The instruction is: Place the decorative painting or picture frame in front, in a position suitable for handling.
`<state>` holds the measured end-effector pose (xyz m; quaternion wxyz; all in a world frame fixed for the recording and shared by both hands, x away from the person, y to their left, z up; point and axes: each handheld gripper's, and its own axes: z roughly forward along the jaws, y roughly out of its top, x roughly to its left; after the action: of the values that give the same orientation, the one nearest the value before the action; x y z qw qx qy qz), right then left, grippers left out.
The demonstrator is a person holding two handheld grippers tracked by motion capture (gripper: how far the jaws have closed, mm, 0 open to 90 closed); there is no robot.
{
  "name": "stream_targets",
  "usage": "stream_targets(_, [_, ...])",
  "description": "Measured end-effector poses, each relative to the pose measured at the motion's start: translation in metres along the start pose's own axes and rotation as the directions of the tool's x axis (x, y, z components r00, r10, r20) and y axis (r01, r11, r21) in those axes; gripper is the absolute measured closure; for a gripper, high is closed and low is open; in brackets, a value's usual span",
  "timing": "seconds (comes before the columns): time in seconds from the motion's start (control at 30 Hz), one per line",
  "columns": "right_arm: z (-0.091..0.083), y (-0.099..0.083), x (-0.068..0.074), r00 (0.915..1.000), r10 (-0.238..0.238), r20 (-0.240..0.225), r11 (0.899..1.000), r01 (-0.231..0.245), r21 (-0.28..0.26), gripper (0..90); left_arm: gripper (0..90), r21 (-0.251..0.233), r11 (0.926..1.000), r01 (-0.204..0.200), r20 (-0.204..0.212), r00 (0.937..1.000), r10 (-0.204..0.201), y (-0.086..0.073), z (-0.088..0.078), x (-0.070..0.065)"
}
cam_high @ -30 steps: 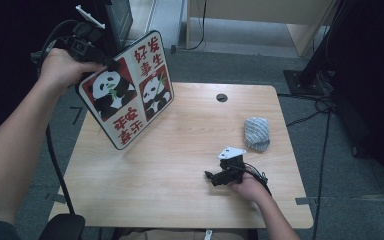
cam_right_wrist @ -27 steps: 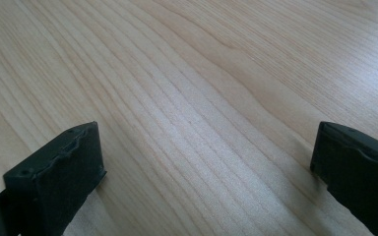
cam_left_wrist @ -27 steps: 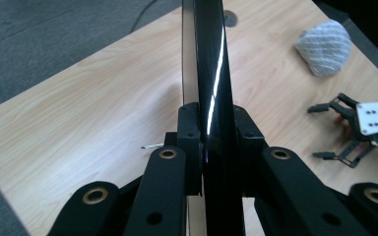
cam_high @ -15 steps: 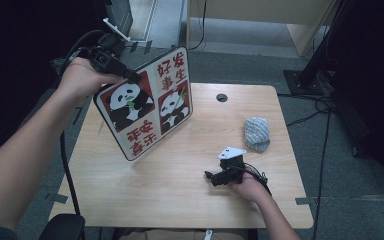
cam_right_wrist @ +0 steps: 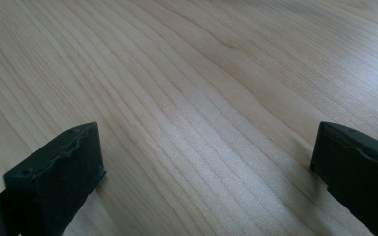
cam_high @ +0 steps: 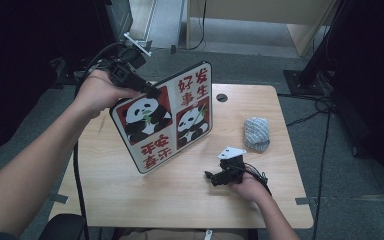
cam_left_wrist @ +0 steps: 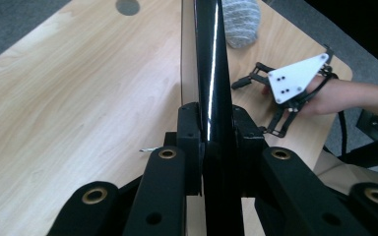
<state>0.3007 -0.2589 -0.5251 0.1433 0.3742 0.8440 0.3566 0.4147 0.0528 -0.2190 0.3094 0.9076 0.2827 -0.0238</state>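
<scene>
The left gripper clamps the panda board by its ten-o'clock corner; the right gripper, jaws apart, rests at five o'clock.

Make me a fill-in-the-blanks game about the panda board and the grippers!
1. The left gripper is shut on the ____ board.
2. The right gripper rests on the table with its jaws ____.
3. The grey cloth bundle lies on the ____.

Missing words: panda; open; table
</scene>
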Motion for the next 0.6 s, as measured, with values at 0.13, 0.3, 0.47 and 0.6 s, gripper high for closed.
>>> stream_targets(0.13, [0.0,0.0,0.0,1.0,0.0,0.001,1.0,0.0,-0.001,0.0,78.8,-0.004,0.9999,-0.015,0.016,0.9997,0.015,-0.001,0.007,-0.007])
stream_targets(0.3, [0.0,0.0,0.0,1.0,-0.001,0.001,1.0,0.001,-0.001,0.0,78.8,-0.007,0.9999,-0.007,0.042,0.9991,0.007,-0.002,0.015,-0.009])
stream_targets(0.47, [0.0,0.0,0.0,1.0,0.0,0.001,1.0,0.0,0.0,0.0,78.7,0.003,1.0,-0.001,0.044,0.999,0.0,-0.003,0.023,-0.01])
stream_targets(0.6, [0.0,0.0,0.0,1.0,-0.003,0.001,1.0,0.003,0.0,0.0,78.7,0.002,0.9999,0.014,0.05,0.9986,-0.014,-0.003,0.024,-0.008])
